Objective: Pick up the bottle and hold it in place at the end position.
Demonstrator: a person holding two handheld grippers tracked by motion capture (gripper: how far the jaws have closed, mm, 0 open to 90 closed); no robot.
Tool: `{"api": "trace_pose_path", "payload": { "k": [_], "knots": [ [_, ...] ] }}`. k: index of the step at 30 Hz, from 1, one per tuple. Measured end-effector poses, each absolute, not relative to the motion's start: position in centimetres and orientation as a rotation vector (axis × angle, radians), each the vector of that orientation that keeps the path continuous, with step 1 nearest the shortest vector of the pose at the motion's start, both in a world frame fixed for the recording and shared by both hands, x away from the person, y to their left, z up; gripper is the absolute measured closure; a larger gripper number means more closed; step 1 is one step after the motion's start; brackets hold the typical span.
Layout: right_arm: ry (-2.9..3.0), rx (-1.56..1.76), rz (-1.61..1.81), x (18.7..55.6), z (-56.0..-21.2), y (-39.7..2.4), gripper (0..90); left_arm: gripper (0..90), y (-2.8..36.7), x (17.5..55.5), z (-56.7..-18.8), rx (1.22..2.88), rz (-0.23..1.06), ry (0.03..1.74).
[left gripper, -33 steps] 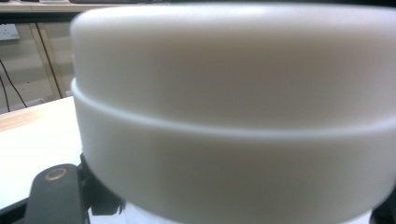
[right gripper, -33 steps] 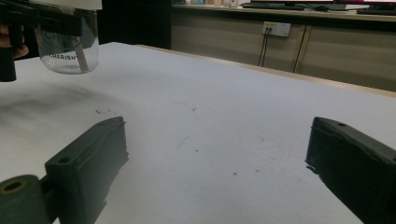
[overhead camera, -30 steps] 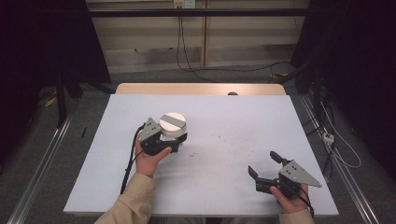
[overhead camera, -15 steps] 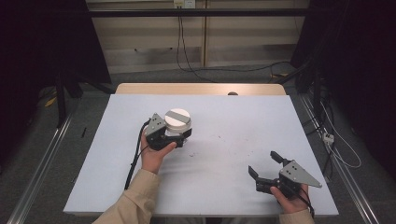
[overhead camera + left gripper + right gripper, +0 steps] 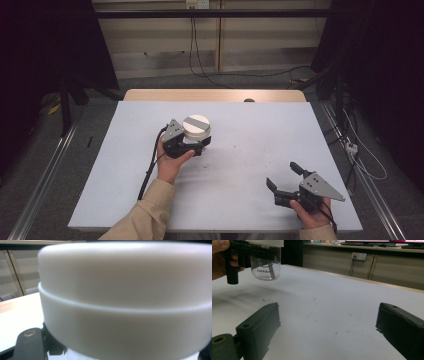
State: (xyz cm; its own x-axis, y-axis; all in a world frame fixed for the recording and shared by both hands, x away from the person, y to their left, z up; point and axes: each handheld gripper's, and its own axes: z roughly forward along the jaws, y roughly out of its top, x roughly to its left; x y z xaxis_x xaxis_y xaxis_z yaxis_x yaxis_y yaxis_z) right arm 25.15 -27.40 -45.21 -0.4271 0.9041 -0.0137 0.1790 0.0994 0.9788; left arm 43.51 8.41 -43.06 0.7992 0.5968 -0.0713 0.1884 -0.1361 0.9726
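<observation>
A clear jar (image 5: 265,266) with a wide white lid (image 5: 196,127) hangs a little above the table, left of centre. My left gripper (image 5: 197,145) is shut on the jar just below the lid, and the person's hand holds it from the near side. The lid (image 5: 125,302) sits blurred and very close in the left gripper view, and one black jaw shows at the lower left. My right gripper (image 5: 282,174) rests near the table's front right with its jaws wide apart. Between its fingers (image 5: 259,325) there is only bare table.
The table is covered by a white sheet (image 5: 240,200) with a few dark specks (image 5: 240,150) near the middle. A wooden strip (image 5: 215,95) runs along the far edge, with a small dark object (image 5: 248,100) on it. Cables (image 5: 360,155) lie on the floor at right.
My left gripper has carried the jar a little to the right and farther from the person. The right gripper has stayed where it was.
</observation>
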Motion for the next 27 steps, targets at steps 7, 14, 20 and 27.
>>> {"api": "trace_pose_path", "payload": {
  "k": [7,14,20,27],
  "knots": [
    [1.712,1.070,1.378,25.2,-45.2,-27.4,4.2,18.4,7.8,43.9,-43.1,1.714,0.389,0.611],
    [1.711,1.067,1.371,25.1,-45.2,-27.4,4.2,18.4,7.2,44.1,-43.2,1.720,0.395,0.597],
    [1.715,1.066,1.371,25.1,-45.2,-27.4,4.2,18.4,6.7,44.3,-43.0,1.722,0.384,0.593],
    [1.715,1.066,1.371,25.1,-45.2,-27.4,4.2,18.4,6.0,44.5,-42.9,1.734,0.384,0.581]
  ]
}}
